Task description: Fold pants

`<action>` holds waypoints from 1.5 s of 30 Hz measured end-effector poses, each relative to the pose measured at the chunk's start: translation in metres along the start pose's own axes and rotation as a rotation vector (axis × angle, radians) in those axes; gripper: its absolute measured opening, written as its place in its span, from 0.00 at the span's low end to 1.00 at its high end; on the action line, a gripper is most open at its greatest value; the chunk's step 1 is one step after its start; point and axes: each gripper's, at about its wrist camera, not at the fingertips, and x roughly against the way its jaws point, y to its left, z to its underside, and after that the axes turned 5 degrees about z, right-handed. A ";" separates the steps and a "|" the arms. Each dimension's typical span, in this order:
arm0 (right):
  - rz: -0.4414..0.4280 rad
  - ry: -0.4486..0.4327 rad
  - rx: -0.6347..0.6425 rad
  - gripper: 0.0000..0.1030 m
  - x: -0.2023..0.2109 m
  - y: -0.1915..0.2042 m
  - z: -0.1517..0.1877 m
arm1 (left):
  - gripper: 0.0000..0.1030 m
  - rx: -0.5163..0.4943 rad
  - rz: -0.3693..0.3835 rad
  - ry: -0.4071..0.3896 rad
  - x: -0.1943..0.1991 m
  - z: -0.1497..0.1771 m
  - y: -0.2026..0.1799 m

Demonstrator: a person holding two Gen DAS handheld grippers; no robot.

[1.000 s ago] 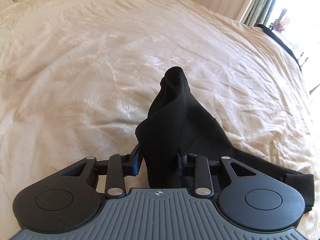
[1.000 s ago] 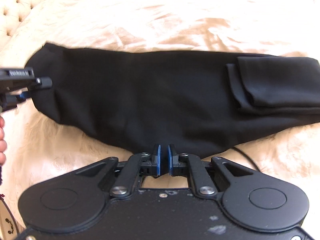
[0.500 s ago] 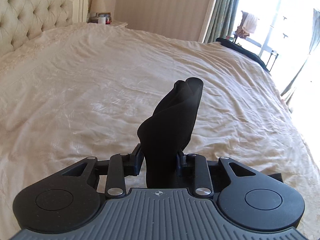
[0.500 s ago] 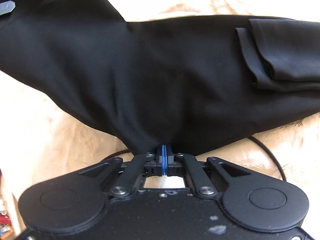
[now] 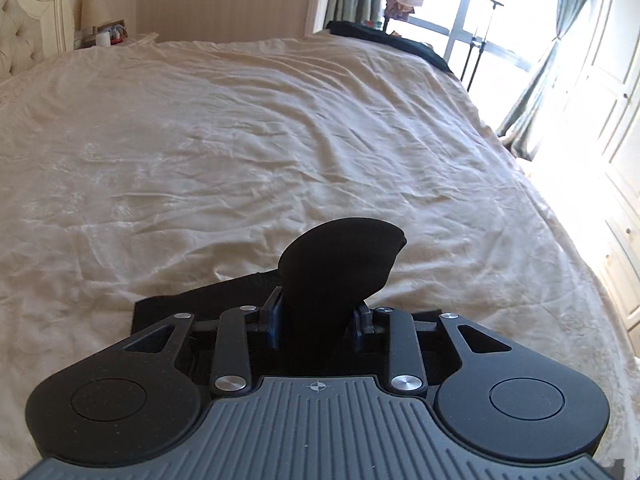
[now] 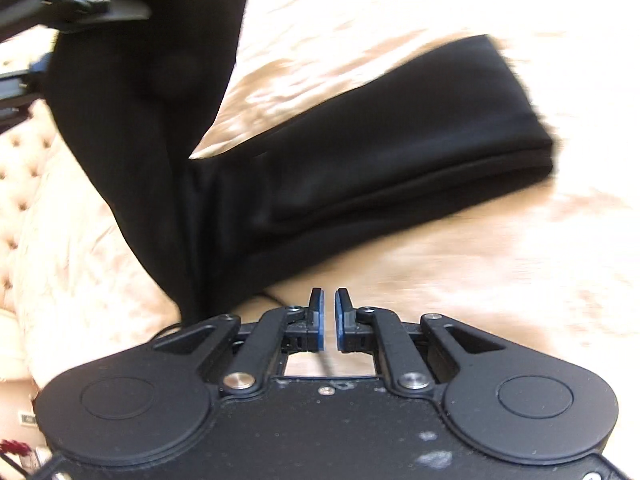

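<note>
Left gripper point(image 5: 318, 322): clamped on a bunched fold of the black pants point(image 5: 340, 268), which stands up between its fingers.
Right gripper point(image 6: 329, 320): jaws slightly apart with nothing between them, just beside the near edge of the cloth.
Pants point(image 6: 360, 160): one end lifted at upper left in the right wrist view, where the other gripper shows; the rest lies folded flat on the bed point(image 5: 240, 140).
Far side: headboard point(image 5: 24, 36), curtains point(image 5: 532, 92), window point(image 5: 492, 12).
</note>
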 end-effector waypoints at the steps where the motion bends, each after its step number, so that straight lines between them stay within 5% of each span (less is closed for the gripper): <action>1: 0.010 0.001 -0.015 0.09 0.003 -0.012 -0.001 | 0.30 -0.011 0.004 0.044 -0.017 0.005 -0.011; 6: 0.065 0.010 -0.065 0.11 0.020 -0.071 -0.007 | 0.30 -0.009 0.058 0.278 -0.071 0.031 -0.047; 14: 0.113 -0.046 -0.089 0.22 0.035 -0.105 -0.018 | 0.36 -0.106 0.096 0.255 -0.052 0.028 -0.077; 24: 0.191 -0.200 -0.077 0.27 0.053 -0.100 -0.068 | 0.38 -0.118 0.350 0.225 -0.013 0.017 -0.064; 29: 0.177 -0.256 -0.045 0.32 0.053 -0.087 -0.095 | 0.44 -0.129 0.201 0.162 0.002 0.013 -0.033; 35: 0.114 -0.246 0.017 0.37 0.036 -0.058 -0.120 | 0.44 -0.090 -0.062 0.214 -0.017 0.026 0.036; 40: 0.110 -0.215 0.080 0.39 0.006 -0.037 -0.136 | 0.44 -0.015 -0.106 0.330 -0.039 0.052 0.085; 43: 0.093 -0.181 0.107 0.40 -0.009 -0.032 -0.144 | 0.46 -0.041 -0.067 0.449 -0.061 0.077 0.096; 45: 0.076 -0.163 0.116 0.40 -0.021 -0.032 -0.149 | 0.47 -0.110 -0.065 0.440 -0.063 0.088 0.093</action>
